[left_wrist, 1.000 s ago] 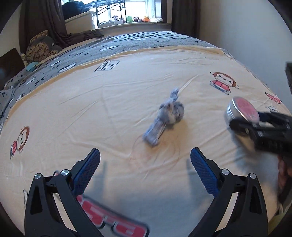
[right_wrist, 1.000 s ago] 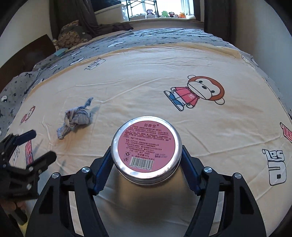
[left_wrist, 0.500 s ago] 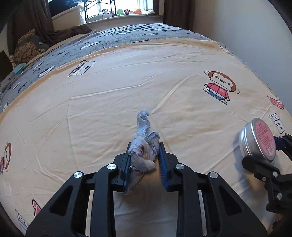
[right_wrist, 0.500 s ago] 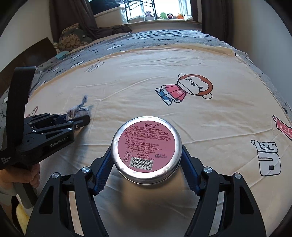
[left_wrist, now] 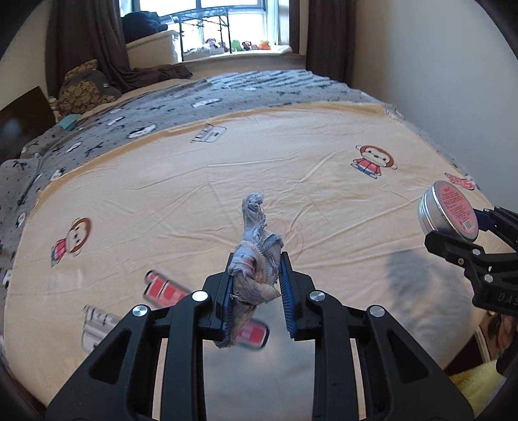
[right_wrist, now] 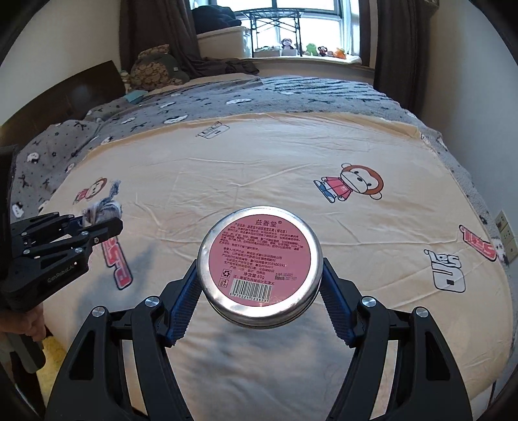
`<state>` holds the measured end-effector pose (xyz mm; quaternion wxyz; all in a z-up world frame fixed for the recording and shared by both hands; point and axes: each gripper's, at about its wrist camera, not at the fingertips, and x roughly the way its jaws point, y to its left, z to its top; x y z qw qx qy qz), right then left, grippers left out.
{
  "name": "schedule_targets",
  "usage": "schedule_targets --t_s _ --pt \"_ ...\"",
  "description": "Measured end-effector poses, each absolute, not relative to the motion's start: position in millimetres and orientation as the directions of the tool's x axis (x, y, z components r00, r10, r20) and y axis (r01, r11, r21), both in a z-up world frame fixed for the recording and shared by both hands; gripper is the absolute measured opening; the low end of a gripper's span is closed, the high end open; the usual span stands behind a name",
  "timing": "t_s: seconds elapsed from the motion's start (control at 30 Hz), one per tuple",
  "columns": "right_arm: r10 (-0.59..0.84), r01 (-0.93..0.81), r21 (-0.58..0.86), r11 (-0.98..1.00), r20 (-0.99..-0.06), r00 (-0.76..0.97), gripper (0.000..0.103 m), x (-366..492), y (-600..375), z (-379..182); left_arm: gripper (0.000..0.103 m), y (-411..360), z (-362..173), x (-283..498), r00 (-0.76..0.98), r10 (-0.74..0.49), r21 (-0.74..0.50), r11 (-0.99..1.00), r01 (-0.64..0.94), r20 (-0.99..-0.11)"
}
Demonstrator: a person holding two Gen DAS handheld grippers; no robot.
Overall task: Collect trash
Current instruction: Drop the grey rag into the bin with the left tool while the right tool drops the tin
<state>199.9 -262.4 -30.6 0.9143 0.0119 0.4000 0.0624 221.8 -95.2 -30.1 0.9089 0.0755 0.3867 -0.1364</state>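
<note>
**Rag and tin lifted clear of a cartoon-print bed**

A bedroom with dark curtains and a bright window (left_wrist: 226, 26) frames a bed (right_wrist: 259, 168) covered in a cream sheet printed with monkey cartoons, a grey patterned blanket (right_wrist: 194, 107) lying across its far end. In the left wrist view, the left hand-held gripper (left_wrist: 255, 285) has its blue pads (left_wrist: 286, 291) pressed together on a frayed grey-blue rag (left_wrist: 254, 259), which stands up between them above the sheet, its twisted end poking forward past the tips and a loose tail hanging below. In the right wrist view, the right hand-held gripper (right_wrist: 260, 285) pinches a round metal tin (right_wrist: 260, 262) by its sides, the pink label with barcode facing the camera and the tin held off the bed over its own shadow. Each tool shows in the other's view: the right hand-held gripper with the tin sits off to the right of the left one, well apart from the rag. Small toys (right_wrist: 310, 48) line the windowsill beyond both tools. Part of a hand (right_wrist: 29, 324) shows at the lower left edge of the right wrist view.
</note>
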Motion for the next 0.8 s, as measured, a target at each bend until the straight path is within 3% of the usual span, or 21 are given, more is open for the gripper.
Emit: schedule_targets --t_s 0.17,0.37,0.53,0.8 --pt "0.117 -0.141 0.022 0.990 -0.689 0.715 0.071 158.2 -241.4 2.3 0.024 -69.7 -10.2 170.9 0.701 -0.210 0.005 0.957 0.292 -0.682" --pt "0.185 -0.186 0.069 0.980 -0.653 0.734 0.071 100.7 -222.8 6.5 0.024 -45.5 -15.9 105.2 0.727 -0.215 0.013 0.955 0.295 -0.653" --pt "0.324 -0.258 0.199 0.945 -0.665 0.673 0.071 48.8 -207.1 -32.1 0.024 -31.4 -44.4 50.9 0.713 -0.242 0.008 0.944 0.329 -0.658" --pt "0.365 -0.255 0.263 0.930 -0.734 0.573 0.071 -3.2 -183.5 -107.7 0.024 -25.2 -111.4 -5.9 0.602 -0.293 -0.062 0.926 0.373 -0.743"
